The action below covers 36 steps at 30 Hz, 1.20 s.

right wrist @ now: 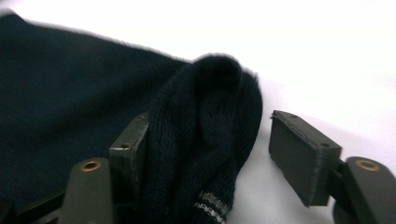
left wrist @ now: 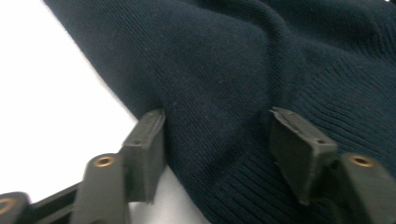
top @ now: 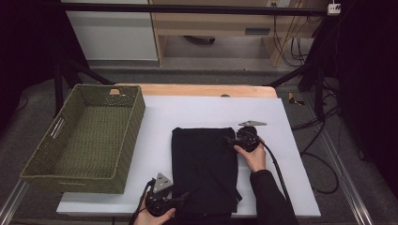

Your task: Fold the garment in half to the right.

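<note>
Knitwear: 1 dark navy ribbed garment (top: 204, 168), folded into a rectangle, lay on the white sheet (top: 197, 110) right of the green basket (top: 84, 138). Left gripper (left wrist: 217, 140) and right gripper (right wrist: 208, 154) each straddled a bunched edge, jaws partly open, not yet clamped.

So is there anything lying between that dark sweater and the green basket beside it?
Nothing visible. The folded sweater lies on the white sheet, and the stretch of sheet between it and the woven basket on its left is bare. Both hand-held grippers are already at the sweater's edges.
</note>
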Each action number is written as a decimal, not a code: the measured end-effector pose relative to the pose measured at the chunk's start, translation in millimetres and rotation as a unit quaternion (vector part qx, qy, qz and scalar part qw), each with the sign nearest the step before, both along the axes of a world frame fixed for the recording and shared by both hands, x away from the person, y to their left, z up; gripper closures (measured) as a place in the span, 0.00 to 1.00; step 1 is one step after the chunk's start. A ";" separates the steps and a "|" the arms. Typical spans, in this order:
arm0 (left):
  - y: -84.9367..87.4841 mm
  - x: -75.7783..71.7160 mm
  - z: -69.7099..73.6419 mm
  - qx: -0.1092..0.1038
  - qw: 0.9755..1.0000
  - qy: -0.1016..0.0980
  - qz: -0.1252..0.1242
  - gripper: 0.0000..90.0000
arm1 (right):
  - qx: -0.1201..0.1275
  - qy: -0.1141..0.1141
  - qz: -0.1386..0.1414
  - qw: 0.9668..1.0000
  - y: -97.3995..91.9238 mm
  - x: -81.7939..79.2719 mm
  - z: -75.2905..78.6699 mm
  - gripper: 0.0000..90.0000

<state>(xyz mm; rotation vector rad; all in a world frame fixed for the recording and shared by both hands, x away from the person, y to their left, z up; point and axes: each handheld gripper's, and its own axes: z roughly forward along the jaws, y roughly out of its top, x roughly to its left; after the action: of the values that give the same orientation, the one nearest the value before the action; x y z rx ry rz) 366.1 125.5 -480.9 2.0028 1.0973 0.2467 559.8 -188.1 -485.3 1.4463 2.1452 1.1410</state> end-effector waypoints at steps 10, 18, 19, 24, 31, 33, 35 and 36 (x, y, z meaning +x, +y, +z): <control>9.1 4.4 2.9 0.005 1.000 0.008 -0.016 0.91 | 0.020 0.020 0.015 0.999 2.8 -2.1 2.3 0.85; 20.2 9.2 8.7 0.017 0.999 -0.007 -0.028 0.93 | 0.019 0.008 0.003 1.000 -0.9 -3.7 7.8 0.91; 21.1 13.0 10.3 0.022 0.999 -0.018 -0.025 0.93 | 0.018 0.001 -0.002 1.000 -2.9 -3.0 9.4 0.92; 18.0 31.1 7.5 0.012 1.000 -0.013 -0.018 0.93 | 0.011 -0.008 -0.025 1.000 -14.2 6.0 14.0 0.92; 18.6 12.8 6.4 0.018 0.999 -0.025 -0.026 0.92 | 0.003 -0.010 0.006 1.000 -8.7 8.1 4.8 0.89; 17.5 13.1 7.0 0.024 0.999 -0.032 -0.026 0.92 | -0.011 -0.022 0.018 1.000 -5.9 7.8 5.8 0.88; 19.5 15.1 6.4 0.014 0.999 -0.032 -0.022 0.91 | -0.011 -0.022 0.016 1.000 -5.6 7.7 5.7 0.84; 20.5 16.0 6.0 0.009 0.999 -0.033 -0.021 0.89 | -0.008 -0.021 0.012 1.000 -6.0 6.8 6.5 0.80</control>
<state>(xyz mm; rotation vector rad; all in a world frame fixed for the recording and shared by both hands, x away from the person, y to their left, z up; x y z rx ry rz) 382.0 146.0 -475.0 2.0167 1.0146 0.2982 566.6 -194.1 -478.9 1.3804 2.1432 1.1495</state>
